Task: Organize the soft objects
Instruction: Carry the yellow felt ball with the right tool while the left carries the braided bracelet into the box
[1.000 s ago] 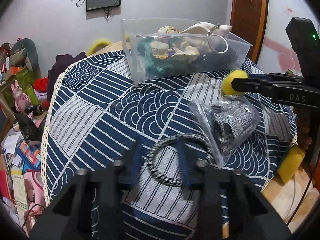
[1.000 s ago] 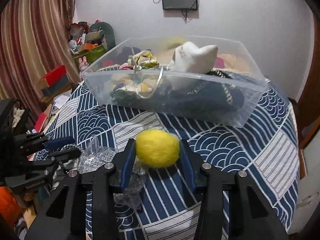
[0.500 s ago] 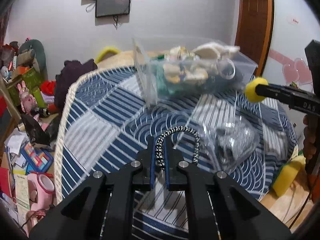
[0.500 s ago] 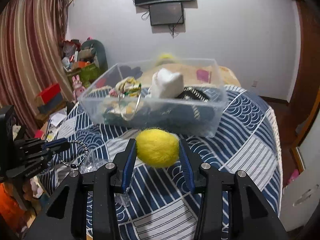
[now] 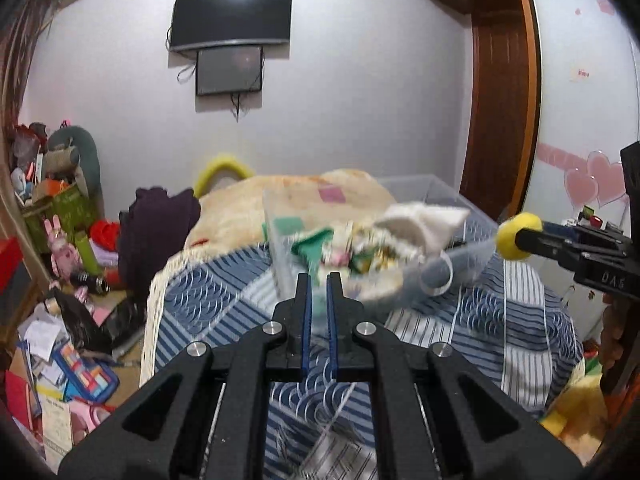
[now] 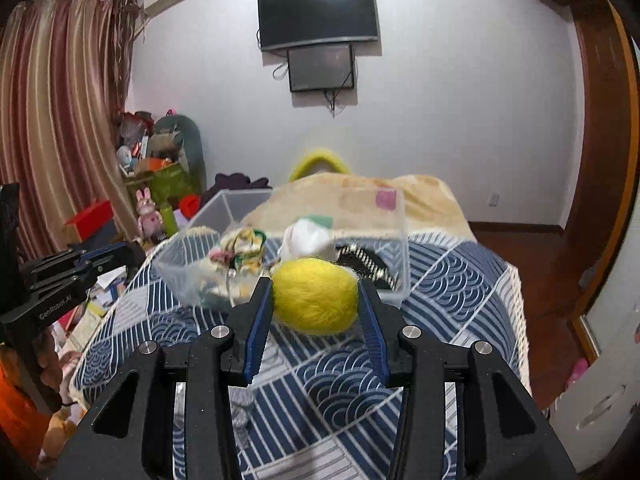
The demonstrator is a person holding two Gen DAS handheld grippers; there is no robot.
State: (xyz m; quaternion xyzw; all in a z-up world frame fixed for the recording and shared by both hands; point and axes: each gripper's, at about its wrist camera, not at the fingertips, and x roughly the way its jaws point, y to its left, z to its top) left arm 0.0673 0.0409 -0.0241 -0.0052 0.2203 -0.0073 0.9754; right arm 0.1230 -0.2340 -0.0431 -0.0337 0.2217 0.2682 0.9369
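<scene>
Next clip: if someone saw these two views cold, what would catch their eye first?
Most likely the fuzzy yellow ball, pinched in the right claw in the middle of the right wrist view. Just beyond it a clear plastic bin stuffed with soft items sits on the blue wave-patterned cover. In the left wrist view, the left claw is shut, with nothing visible between its blue pads.

Black claw (image 6: 316,316) — blue pads (image 6: 256,320), silver screws.
</scene>
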